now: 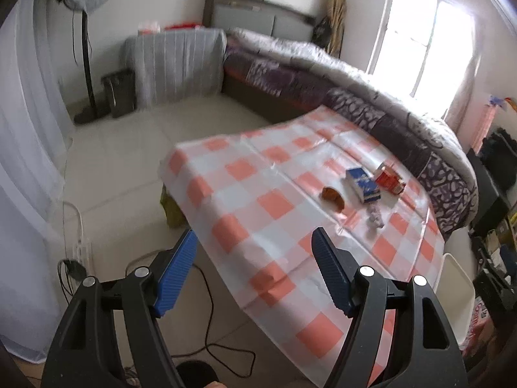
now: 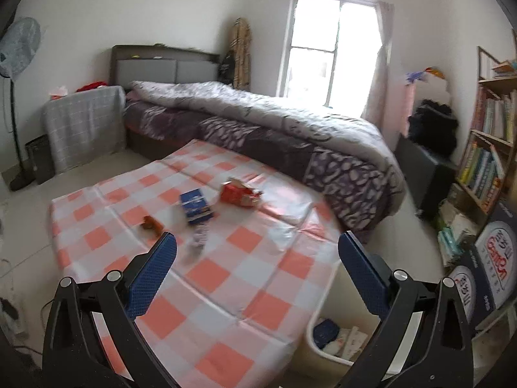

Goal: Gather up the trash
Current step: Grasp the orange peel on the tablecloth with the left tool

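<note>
Four trash pieces mid-frame on checkered table; both grippers wide, empty. Approach crumpled wrapper first, bin lower right.

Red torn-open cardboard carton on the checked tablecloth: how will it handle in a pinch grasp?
The red torn-open cardboard carton looks empty, so probably light. Its ripped top likely crushes under pressure. The glossy checked plastic tablecloth may let it slide if pushed.
</note>
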Available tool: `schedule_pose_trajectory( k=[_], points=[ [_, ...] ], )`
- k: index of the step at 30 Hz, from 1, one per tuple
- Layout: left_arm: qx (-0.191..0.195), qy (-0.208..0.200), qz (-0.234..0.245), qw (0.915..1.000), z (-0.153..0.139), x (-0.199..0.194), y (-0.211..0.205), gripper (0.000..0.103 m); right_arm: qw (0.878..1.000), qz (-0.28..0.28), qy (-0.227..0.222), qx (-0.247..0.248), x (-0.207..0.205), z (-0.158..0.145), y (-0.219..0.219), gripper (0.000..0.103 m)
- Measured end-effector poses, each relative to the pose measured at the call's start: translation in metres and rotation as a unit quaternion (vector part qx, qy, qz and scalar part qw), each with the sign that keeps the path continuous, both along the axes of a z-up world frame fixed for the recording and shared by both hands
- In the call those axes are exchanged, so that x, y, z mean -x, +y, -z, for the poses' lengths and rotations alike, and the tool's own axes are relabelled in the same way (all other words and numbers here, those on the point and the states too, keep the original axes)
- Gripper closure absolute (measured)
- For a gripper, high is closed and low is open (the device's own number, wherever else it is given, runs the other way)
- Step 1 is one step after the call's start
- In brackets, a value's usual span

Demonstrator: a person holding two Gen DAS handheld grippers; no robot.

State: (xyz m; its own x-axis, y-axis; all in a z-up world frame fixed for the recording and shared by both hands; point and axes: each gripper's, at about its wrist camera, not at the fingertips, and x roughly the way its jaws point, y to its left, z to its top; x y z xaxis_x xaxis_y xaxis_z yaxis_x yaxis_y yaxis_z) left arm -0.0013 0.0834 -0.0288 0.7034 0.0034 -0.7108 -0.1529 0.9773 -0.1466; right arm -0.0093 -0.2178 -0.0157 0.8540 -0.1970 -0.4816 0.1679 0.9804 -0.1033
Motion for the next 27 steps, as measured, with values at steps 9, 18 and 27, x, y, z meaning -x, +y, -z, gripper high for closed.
schedule_pose_trajectory(
  k=[9,18,27],
  points=[
    [0.044,0.091,0.030,0.9944,0.039,-0.077,-0.003,0.031,0.997,-0.047,0.044,-0.042,-0.047,-0.009,0.011,0.007],
    [0.049,0.140,0.048,0.9878,0.104,-0.167,-0.088,0.042,0.972,0.038,0.135,-0.187,-0.074,0.029,-0.077,0.007],
    [0.069,0.160,-0.032,0.9842,0.144,-0.248,-0.135,0.043,0.943,0.084,0.143,-0.289,-0.082,0.030,-0.138,0.007]
  ],
)
